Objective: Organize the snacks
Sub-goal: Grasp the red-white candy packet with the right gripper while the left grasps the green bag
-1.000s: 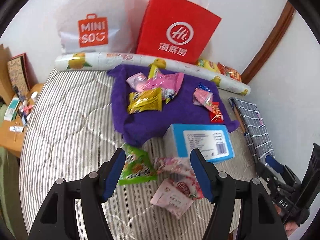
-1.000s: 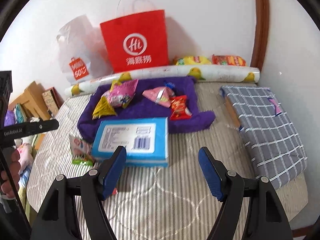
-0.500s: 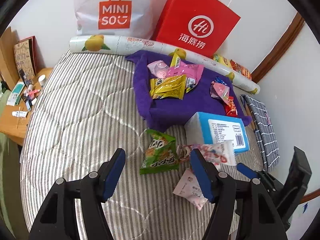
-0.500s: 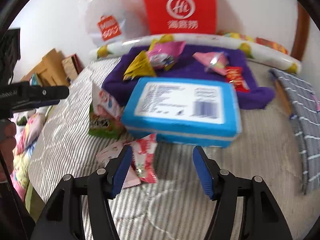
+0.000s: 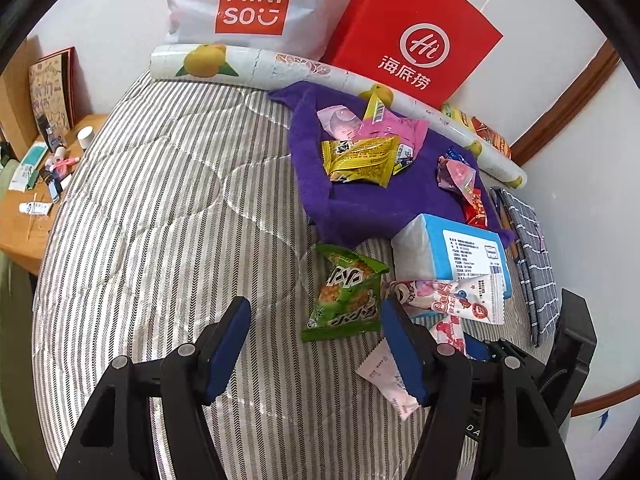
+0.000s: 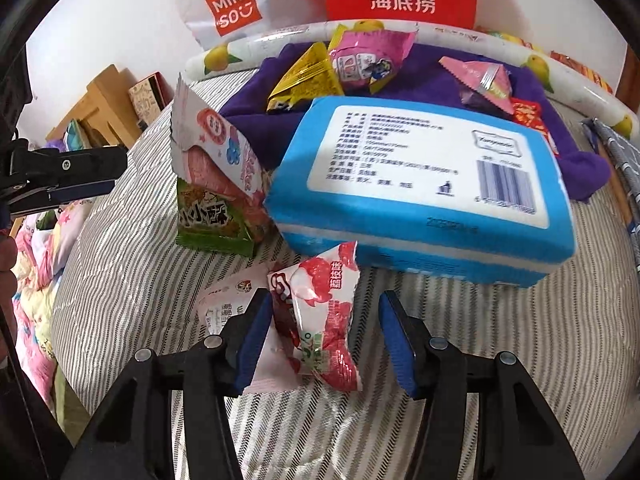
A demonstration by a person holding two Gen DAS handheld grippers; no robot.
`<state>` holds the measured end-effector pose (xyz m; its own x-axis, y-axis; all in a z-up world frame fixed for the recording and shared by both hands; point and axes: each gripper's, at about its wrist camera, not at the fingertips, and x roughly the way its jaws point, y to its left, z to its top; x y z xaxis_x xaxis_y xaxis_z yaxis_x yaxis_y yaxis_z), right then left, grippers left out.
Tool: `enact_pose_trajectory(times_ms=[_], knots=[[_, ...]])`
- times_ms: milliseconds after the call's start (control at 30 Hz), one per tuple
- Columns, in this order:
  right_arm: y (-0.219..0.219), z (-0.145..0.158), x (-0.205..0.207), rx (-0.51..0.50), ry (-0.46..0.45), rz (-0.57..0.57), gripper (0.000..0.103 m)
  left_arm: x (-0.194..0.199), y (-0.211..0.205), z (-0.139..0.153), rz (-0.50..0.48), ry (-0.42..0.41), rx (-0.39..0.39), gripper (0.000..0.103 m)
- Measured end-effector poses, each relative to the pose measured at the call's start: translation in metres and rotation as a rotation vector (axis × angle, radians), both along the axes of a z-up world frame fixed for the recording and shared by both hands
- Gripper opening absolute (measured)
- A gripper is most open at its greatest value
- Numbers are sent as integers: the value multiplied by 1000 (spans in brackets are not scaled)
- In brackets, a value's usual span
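Observation:
A purple towel (image 5: 360, 204) on the striped mattress holds several snack packets, among them a yellow one (image 5: 360, 158) and pink ones. In front of it lie a blue tissue pack (image 6: 420, 184), a green snack bag (image 5: 348, 296), a pink-and-white packet (image 5: 452, 294) and a red-and-white lychee packet (image 6: 320, 320). My right gripper (image 6: 324, 340) is open with its jaws on either side of the lychee packet. My left gripper (image 5: 316, 348) is open and empty, hovering just left of the green bag.
A rolled mat with a fruit print (image 5: 280, 68), a white Miniso bag (image 5: 248, 4) and a red paper bag (image 5: 412, 36) stand along the wall. A checked cloth (image 5: 528, 256) lies at the right. A wooden side table (image 5: 28, 200) with small items is at the left.
My right gripper has moved forward and down to the loose packets in front of the tissue pack, and now straddles the lychee packet. My left gripper has drifted left.

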<state>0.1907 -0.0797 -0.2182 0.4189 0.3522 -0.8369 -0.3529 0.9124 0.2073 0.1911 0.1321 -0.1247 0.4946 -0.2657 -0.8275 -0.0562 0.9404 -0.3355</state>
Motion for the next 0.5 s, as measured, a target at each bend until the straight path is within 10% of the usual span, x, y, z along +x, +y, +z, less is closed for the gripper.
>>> enact_pose_trajectory(times_ms=[200,300,500], knots=[[12,-7,1,-52,-10,27,55,-2,1,1,0,-2,1,65],[11,-5,0,-34,-22,27,30,-5,0,1,-4,-5,5,65],[-14,5,-9,-23,-56,-15,29,-8,-12,-2,-21,-4,23,65]])
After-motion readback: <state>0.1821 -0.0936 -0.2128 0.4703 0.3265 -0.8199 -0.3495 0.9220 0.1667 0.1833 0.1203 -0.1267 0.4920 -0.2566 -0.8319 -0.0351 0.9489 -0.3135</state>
